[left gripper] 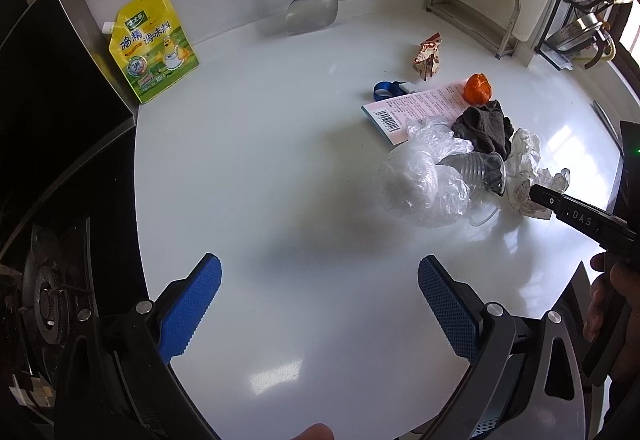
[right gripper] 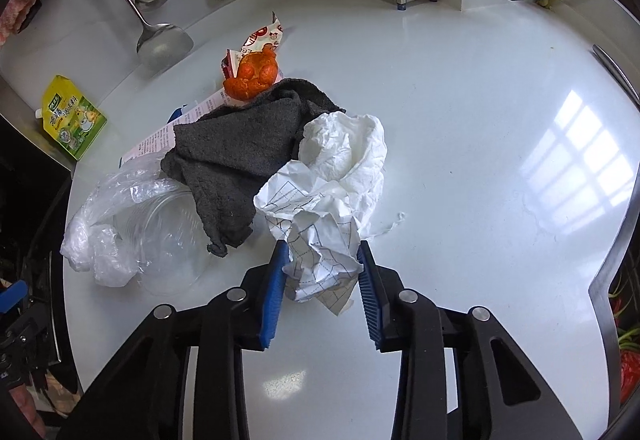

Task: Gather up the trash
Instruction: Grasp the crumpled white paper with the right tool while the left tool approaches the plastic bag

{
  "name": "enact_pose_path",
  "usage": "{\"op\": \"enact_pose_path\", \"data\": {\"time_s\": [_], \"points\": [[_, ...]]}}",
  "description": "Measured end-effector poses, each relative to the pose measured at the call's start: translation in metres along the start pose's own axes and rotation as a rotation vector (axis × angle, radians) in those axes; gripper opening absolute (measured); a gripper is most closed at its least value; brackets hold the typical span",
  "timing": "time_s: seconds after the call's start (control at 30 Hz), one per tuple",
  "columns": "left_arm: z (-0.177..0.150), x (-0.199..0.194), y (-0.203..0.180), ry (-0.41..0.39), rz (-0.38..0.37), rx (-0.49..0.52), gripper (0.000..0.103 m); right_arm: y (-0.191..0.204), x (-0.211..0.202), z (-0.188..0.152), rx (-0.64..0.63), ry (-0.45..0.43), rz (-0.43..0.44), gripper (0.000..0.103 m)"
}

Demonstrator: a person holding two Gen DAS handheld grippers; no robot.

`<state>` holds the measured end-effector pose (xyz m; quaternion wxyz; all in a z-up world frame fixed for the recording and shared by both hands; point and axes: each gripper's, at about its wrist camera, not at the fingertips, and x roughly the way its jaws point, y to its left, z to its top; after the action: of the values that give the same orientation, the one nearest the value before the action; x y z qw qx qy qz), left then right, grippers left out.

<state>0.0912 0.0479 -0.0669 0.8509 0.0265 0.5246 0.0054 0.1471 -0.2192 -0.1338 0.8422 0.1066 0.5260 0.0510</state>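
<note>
One crumpled gridded paper (right gripper: 320,260) on the white table (right gripper: 460,160), pinched by the right tongs (right gripper: 321,260); left tongs (left gripper: 320,280) spread, empty. One grey cloth (right gripper: 236,160), one orange peel (right gripper: 254,78) (blue strap (left gripper: 386,89) only in left view).

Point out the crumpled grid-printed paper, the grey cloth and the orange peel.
crumpled grid-printed paper (right gripper: 320,260), right wrist view, its creased middle between the pads.
grey cloth (right gripper: 228,160), right wrist view, centre of the fabric.
orange peel (left gripper: 477,88), left wrist view, its middle.
</note>
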Motion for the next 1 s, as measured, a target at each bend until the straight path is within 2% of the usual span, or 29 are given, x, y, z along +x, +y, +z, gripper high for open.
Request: {"op": "enact_pose_path", "data": {"time_s": [0.1, 0.13, 0.27, 0.4, 0.57, 0.73, 1.0], "points": [[0.004, 0.002, -0.004, -0.005, -0.017, 0.003, 0.097, 0.001, -0.006, -0.001, 0.001, -0.005, 0.019, 0.022], [0.006, 0.003, -0.005, -0.007, -0.025, 0.002, 0.097, 0.002, -0.008, -0.001, -0.002, -0.006, 0.024, 0.009], [0.012, 0.007, -0.009, -0.01, -0.059, -0.009, 0.097, 0.007, -0.019, -0.002, -0.009, -0.019, 0.035, 0.008], [0.017, 0.011, -0.012, -0.01, -0.061, -0.013, 0.097, 0.005, -0.029, -0.003, 0.003, -0.039, 0.049, 0.008], [0.022, 0.011, -0.016, -0.017, -0.063, -0.014, 0.097, 0.002, -0.055, 0.002, 0.032, -0.098, 0.092, 0.008], [0.025, 0.016, -0.02, -0.019, -0.09, -0.01, 0.097, -0.002, -0.075, 0.01, 0.036, -0.143, 0.093, 0.008], [0.042, 0.034, -0.026, -0.036, -0.148, -0.01, 0.095, -0.004, -0.086, 0.0, 0.027, -0.138, 0.09, 0.008]]}}
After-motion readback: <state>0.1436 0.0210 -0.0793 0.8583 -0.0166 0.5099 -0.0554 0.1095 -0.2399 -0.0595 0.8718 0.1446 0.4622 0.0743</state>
